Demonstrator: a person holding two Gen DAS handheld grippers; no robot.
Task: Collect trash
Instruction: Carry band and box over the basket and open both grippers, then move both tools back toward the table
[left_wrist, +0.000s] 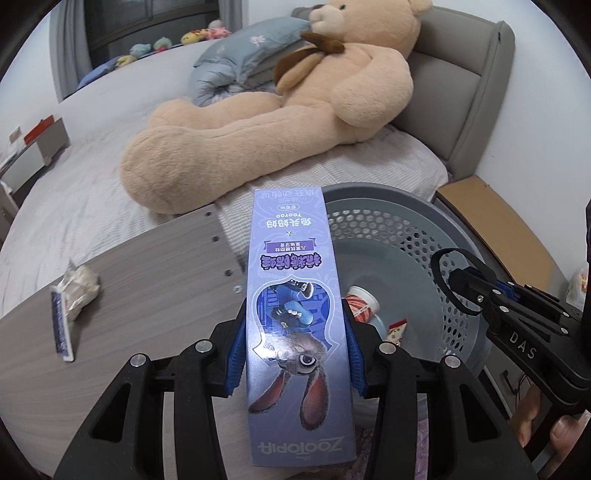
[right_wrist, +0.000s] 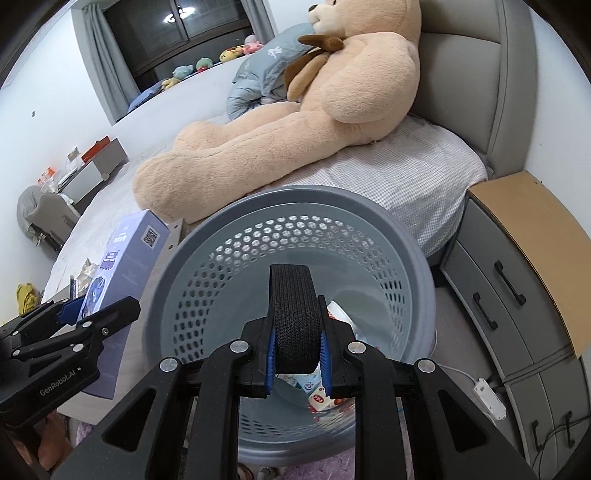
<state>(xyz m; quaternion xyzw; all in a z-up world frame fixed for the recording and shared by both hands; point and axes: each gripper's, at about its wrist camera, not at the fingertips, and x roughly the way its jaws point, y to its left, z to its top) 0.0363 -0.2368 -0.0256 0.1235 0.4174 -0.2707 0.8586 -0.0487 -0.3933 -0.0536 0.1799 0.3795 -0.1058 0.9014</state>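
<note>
In the left wrist view, the left gripper (left_wrist: 295, 347) clamps a long purple Zootopia box (left_wrist: 295, 314) between its blue pads (left_wrist: 236, 354), jaws closed against the box's two long sides. The box points forward, its far end reaching over the near rim of the grey perforated basket (left_wrist: 417, 225), which stands between the wooden table (left_wrist: 147, 295) and the bed (left_wrist: 92, 177). Inside the basket lie a red-and-white paper cup (left_wrist: 364, 302) and a small printed wrapper (left_wrist: 397, 328). On the table, left of the box, a crumpled wrapper (left_wrist: 79, 288) touches a flat blue-and-white packet (left_wrist: 61, 328). The right gripper (left_wrist: 458, 284) enters from the right — a black loop hangs from its tips above the basket.

In the right wrist view, the right gripper (right_wrist: 297, 347) pinches a black elastic band (right_wrist: 293, 317) between narrow jaws, directly over the basket (right_wrist: 295, 206) opening; wrappers (right_wrist: 319, 400) lie at the bottom. The left gripper (right_wrist: 92, 317) sits at the left edge with the box (right_wrist: 122, 258) beside the basket's rim. A large teddy bear (right_wrist: 295, 122) sprawls on the bed (right_wrist: 406, 177) behind, and a grey nightstand (right_wrist: 509, 295) stands to the right.
</note>
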